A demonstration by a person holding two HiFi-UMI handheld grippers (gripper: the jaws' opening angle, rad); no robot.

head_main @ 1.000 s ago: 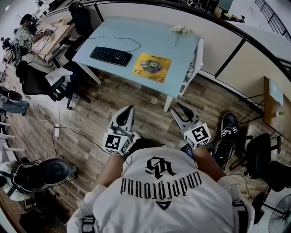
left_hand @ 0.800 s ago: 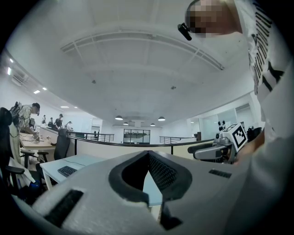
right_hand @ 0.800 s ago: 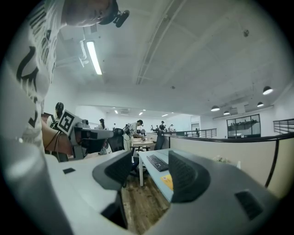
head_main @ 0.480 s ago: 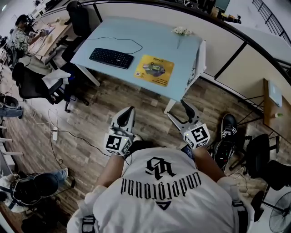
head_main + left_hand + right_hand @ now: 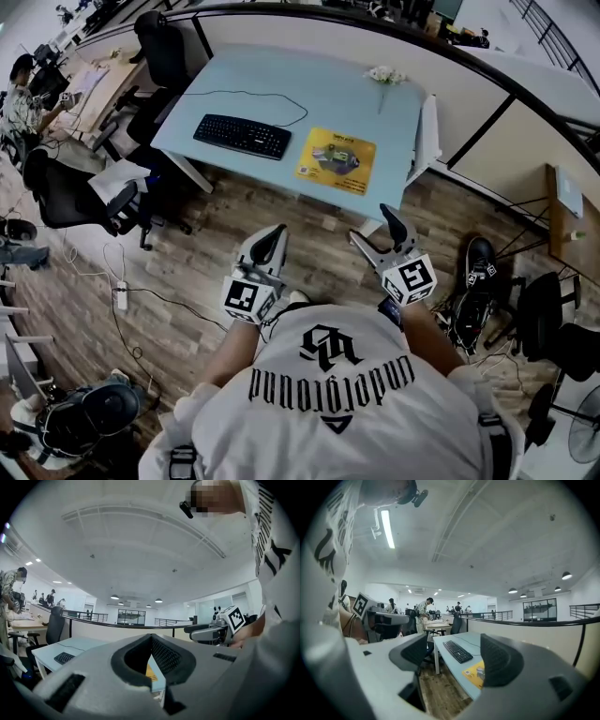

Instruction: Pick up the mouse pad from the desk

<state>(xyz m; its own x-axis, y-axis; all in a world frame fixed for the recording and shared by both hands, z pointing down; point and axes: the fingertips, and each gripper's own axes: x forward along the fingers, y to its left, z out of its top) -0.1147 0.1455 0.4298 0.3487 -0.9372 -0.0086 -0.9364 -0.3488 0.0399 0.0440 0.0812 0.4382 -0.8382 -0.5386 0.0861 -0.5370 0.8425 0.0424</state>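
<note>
My right gripper (image 5: 373, 231) has just been opening. A second ago its jaws stood close together; now they are spread wide, with nothing between them. Looking along them, I see only the wood floor, the near corner of the pale blue desk (image 5: 281, 89), the black keyboard (image 5: 242, 137) and the yellow mouse pad (image 5: 336, 155) in the gap. My left gripper (image 5: 270, 240) hasn't changed: its jaw tips are together and it holds nothing, though a sliver of the yellow pad shows through the slot behind the tips. The other change is that I have walked forward. In the head view the desk has slid down towards me, and both grippers are carried level in front of my chest, pointing at it. The mouse pad lies flat on the desk, just to the right of the keyboard and close to the front edge, with small white flowers (image 5: 384, 75) further back on the top. It is untouched and well apart from both sets of jaws, with a strip of floor in between. So I judge this to be the end of the approach rather than the pick itself, with the right side readied as the one to take the pad. The pad is thin and flat, so I expect to need one jaw worked under its near edge where it comes close to the desk's lip; pinching from above would likely just press it down.
</note>
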